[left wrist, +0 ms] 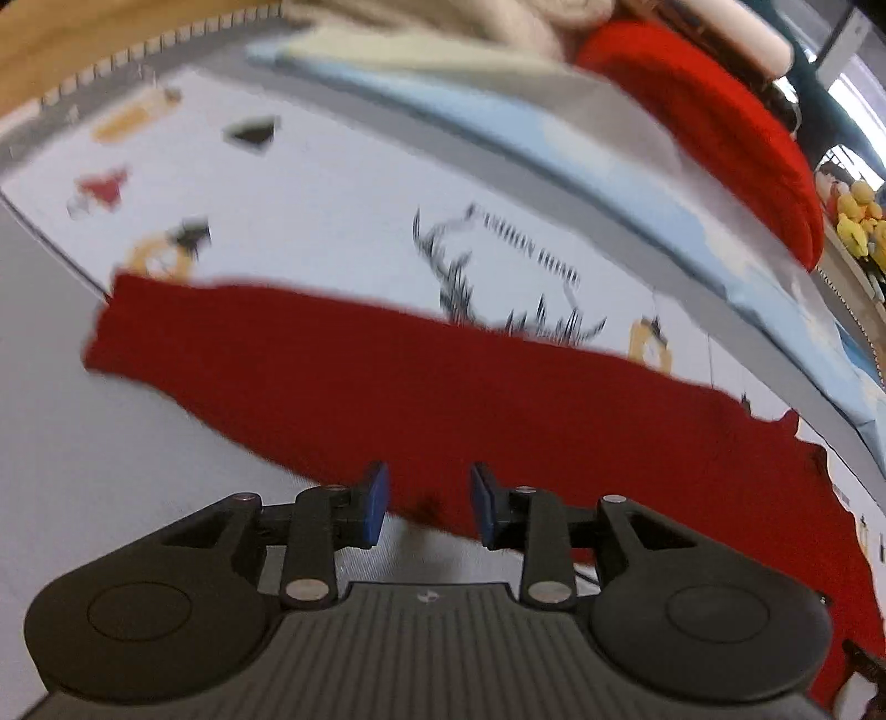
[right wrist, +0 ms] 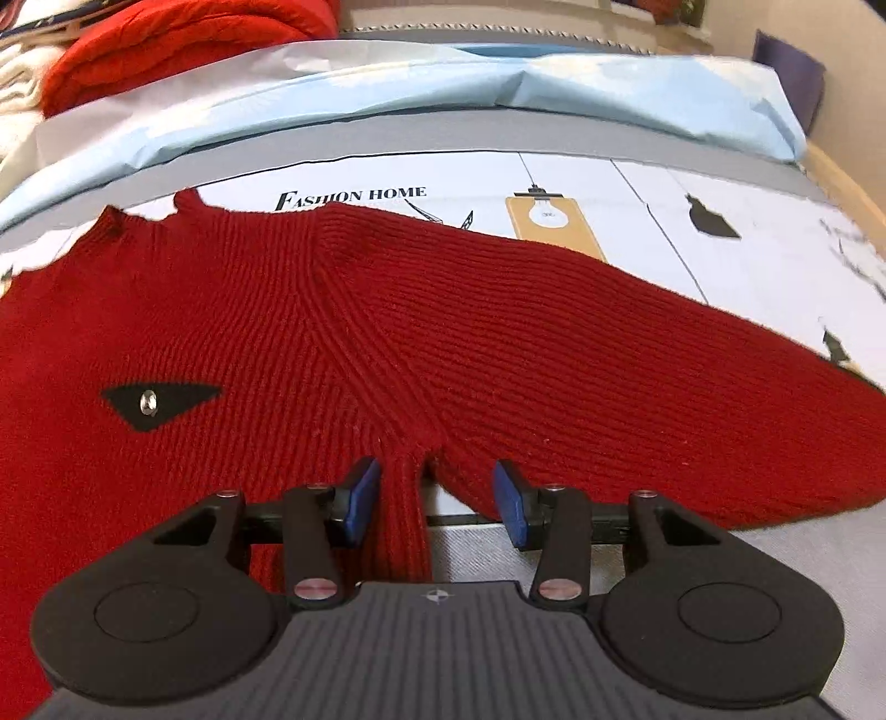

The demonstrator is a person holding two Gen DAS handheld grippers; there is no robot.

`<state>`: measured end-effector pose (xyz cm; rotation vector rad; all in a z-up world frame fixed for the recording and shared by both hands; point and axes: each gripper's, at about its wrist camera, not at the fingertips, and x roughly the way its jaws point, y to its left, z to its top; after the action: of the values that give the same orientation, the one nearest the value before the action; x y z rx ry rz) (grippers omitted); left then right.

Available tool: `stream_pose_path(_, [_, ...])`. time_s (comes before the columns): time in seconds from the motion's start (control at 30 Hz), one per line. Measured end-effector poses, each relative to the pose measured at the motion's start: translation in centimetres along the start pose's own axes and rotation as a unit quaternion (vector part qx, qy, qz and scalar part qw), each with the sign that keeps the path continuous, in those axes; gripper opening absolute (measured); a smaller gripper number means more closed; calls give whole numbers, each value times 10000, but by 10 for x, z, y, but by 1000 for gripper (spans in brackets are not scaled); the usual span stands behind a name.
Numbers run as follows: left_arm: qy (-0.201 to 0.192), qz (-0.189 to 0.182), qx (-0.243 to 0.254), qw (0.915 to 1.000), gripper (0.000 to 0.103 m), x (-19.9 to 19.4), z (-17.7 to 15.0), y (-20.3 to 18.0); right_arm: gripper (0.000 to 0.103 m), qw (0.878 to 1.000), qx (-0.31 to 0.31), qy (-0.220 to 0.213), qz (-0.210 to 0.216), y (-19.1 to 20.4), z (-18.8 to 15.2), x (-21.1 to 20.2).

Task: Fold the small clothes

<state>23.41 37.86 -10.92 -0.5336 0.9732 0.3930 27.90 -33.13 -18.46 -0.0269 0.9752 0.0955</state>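
A dark red ribbed knit sweater (right wrist: pixel 387 310) lies spread flat on a printed white sheet (right wrist: pixel 720 183). It has a black triangle patch with a metal stud (right wrist: pixel 148 401). My right gripper (right wrist: pixel 437 501) is open, its blue pads either side of the underarm, where sleeve meets body. In the left wrist view the sweater's other sleeve (left wrist: pixel 332 365) stretches across the sheet. My left gripper (left wrist: pixel 427 507) is open at that sleeve's near edge. This view is blurred.
A light blue folded cloth (right wrist: pixel 498 83) lies behind the sweater. A bright red folded knit (right wrist: pixel 183 39) and a cream garment (right wrist: pixel 16 72) are stacked at the back left. Grey surface (left wrist: pixel 83 443) lies to the left of the sheet.
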Motion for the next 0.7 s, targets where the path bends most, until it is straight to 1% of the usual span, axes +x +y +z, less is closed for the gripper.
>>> stream_pose_path(0.03, [145, -42, -93, 9998, 40, 7, -3, 4, 47, 10000, -79, -34, -36, 0, -3, -1])
stream_pose_path(0.1, [532, -100, -294, 9981, 40, 24, -13, 7, 48, 9998, -138, -57, -104, 0, -7, -4])
stream_pose_path(0.13, [710, -154, -258, 9970, 40, 30, -18, 5, 48, 9999, -109, -37, -121, -1, -8, -7])
stream_pose_path(0.2, [905, -363, 207, 9950, 40, 35, -25, -11, 48, 9999, 100, 22, -40, -5, -9, -12])
stream_pose_path(0.23, [962, -497, 528, 9927, 42, 34, -32, -25, 50, 9996, 262, 109, 93, -9, -10, -15])
stream_pose_path(0.27, [1038, -647, 823, 9891, 45, 34, -39, -38, 50, 9987, 370, 231, 249, -13, -11, -15])
stream_pose_path(0.33, [1295, -1070, 1358, 9764, 51, 32, -57, -63, 50, 9959, 573, 442, 542, -19, -18, -17])
stream_pose_path(0.37, [1396, -1236, 1585, 9696, 52, 30, -66, -73, 50, 9939, 726, 498, 667, -25, -23, -20])
stream_pose_path(0.43, [1549, -1405, 2112, 9548, 52, 26, -92, -93, 50, 9890, 1062, 566, 862, -36, -29, -25])
stream_pose_path(0.47, [1643, -1410, 2355, 9475, 52, 23, -105, -102, 50, 9848, 1286, 629, 979, -42, -33, -29])
stream_pose_path(0.53, [1796, -1298, 2797, 9342, 52, 24, -128, -112, 50, 9804, 1460, 777, 1074, -49, -42, -35])
stream_pose_path(0.57, [1850, -1219, 2981, 9285, 52, 24, -138, -114, 50, 9803, 1376, 974, 1026, -49, -48, -37])
stream_pose_path(0.6, [1869, -1137, 3167, 9230, 52, 24, -148, -116, 50, 9824, 1166, 1098, 960, -46, -57, -41])
stream_pose_path(0.67, [1796, -1026, 3491, 9140, 52, 16, -164, -119, 50, 9864, 715, 1155, 928, -39, -71, -53])
stream_pose_path(0.7, [1830, -980, 3553, 9114, 52, 13, -171, -119, 50, 9867, 581, 1229, 890, -37, -77, -59])
